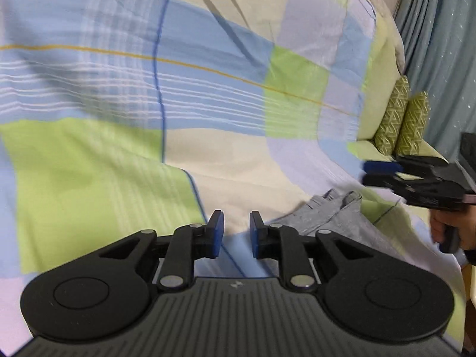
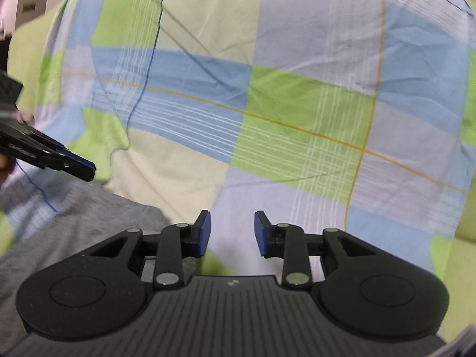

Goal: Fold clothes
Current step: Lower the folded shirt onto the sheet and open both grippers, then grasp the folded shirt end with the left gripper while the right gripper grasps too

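Broadly, the work surface is a bed covered by a checked sheet [image 1: 125, 154] in blocks of light blue, lime green, cream and pale lilac, crossed by thin white stripes, a dark blue line and an orange line. The sheet is creased and lies unevenly, with several long folds running across it. At the far right of the left wrist view, two green patterned cushions [image 1: 401, 116] stand side by side against the bed's edge, and a grey-blue curtain [image 1: 440, 44] hangs behind them. A pale wall or fixture is seen at the upper left corner of the right wrist view — its nature cannot be told.

A grey garment [image 2: 89, 217] is found lying on the sheet, rumpled, at the near side of the bed; in the left wrist view it sits just right of the left gripper [image 1: 236, 233], and in the right wrist view to the left of the right gripper [image 2: 232, 233].

Both tools are held above the bedding with blue pads spread apart, nothing between them. A hand [image 1: 452, 232] is seen on the right tool's handle — the garment is not gripped by either tool.
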`<action>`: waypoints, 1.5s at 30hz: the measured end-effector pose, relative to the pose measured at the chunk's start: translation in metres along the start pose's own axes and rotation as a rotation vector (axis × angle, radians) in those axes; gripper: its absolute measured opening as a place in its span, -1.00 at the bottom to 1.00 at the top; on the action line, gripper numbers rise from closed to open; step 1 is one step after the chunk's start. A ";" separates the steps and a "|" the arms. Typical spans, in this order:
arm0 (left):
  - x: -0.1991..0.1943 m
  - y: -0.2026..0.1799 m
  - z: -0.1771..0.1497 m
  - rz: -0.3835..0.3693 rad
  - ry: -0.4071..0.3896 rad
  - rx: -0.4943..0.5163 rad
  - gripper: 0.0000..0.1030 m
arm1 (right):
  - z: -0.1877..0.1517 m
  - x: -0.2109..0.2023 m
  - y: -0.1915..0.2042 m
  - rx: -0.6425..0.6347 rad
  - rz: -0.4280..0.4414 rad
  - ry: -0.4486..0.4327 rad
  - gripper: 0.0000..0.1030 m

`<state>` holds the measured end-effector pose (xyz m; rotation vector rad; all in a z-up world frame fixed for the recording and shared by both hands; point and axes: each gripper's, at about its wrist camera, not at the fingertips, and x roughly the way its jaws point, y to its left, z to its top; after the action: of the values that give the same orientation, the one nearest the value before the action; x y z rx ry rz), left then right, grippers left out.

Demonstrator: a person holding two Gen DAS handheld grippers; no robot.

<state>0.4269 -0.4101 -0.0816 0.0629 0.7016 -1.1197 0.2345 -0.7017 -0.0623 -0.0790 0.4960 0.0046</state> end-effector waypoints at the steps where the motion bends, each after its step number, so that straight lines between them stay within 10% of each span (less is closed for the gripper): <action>1: -0.004 -0.005 -0.002 -0.011 0.006 0.011 -0.58 | -0.004 -0.010 0.001 0.007 0.010 0.000 -0.25; 6: -0.034 -0.037 -0.026 -0.105 0.070 0.022 -0.19 | -0.037 -0.067 0.040 0.045 0.042 0.014 -0.17; 16: -0.070 -0.072 -0.078 -0.170 0.134 -0.119 -0.19 | -0.100 -0.167 0.116 0.185 0.108 0.031 0.02; 25: -0.101 -0.140 -0.099 -0.098 0.128 0.025 -0.02 | -0.116 -0.164 0.108 0.198 0.013 0.067 0.05; 31: -0.095 -0.135 -0.118 -0.036 0.174 -0.178 -0.02 | -0.116 -0.144 0.078 0.263 0.043 0.088 0.11; 39: -0.078 -0.096 -0.126 -0.180 0.109 -0.542 -0.11 | -0.119 -0.135 0.121 -0.329 -0.047 0.149 0.13; 42: -0.065 -0.088 -0.129 -0.237 0.098 -0.625 -0.70 | -0.126 -0.128 0.143 -0.611 -0.078 0.149 0.13; 45: -0.056 -0.083 -0.132 -0.258 0.086 -0.680 -0.85 | -0.131 -0.119 0.158 -0.820 -0.093 0.131 0.10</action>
<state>0.2798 -0.3523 -0.1309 -0.5740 1.1591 -1.0726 0.0633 -0.5524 -0.1326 -0.9096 0.5961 0.1125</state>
